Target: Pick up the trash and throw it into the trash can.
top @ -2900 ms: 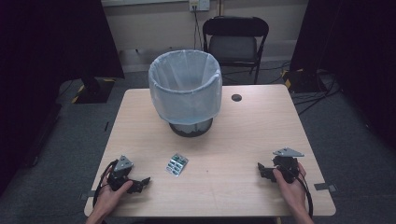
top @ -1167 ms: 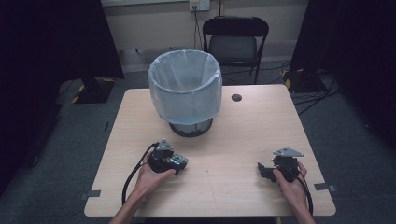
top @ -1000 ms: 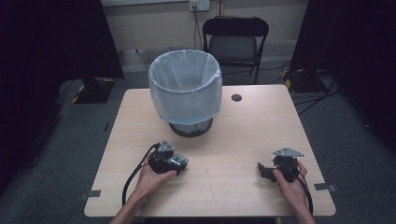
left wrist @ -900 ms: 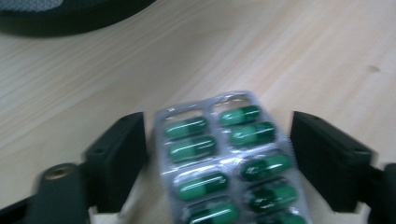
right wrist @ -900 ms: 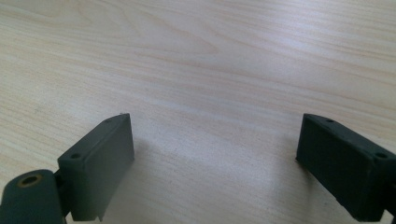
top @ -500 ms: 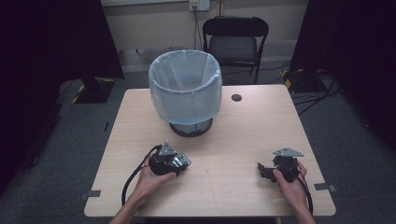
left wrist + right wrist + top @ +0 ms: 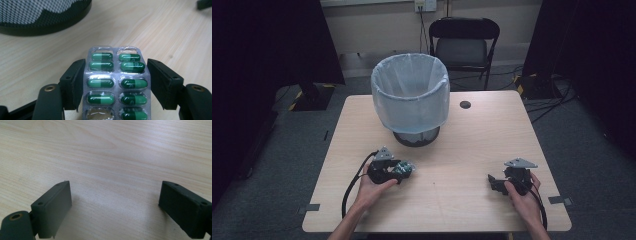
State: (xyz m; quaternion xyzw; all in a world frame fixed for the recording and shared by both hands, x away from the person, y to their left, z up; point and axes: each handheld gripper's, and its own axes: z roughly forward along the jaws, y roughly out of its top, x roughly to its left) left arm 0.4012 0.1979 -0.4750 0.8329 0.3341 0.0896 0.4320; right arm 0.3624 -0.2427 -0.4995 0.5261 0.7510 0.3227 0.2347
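Moved inward, left gripper (image 7: 398,171) straddles blister pack (image 7: 117,85).

A light wooden table (image 7: 472,145) stands on a grey floor, carrying a black mesh bin (image 7: 411,97) lined with a pale bag near its far edge, a blister pack of green capsules (image 7: 404,169) just in front of the bin, and a small dark round disc (image 7: 465,104) to the bin's right

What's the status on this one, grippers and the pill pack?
Left gripper astride blister pack, grip unconfirmed. Right gripper open, idle on table. Lined bin ahead, path clear.
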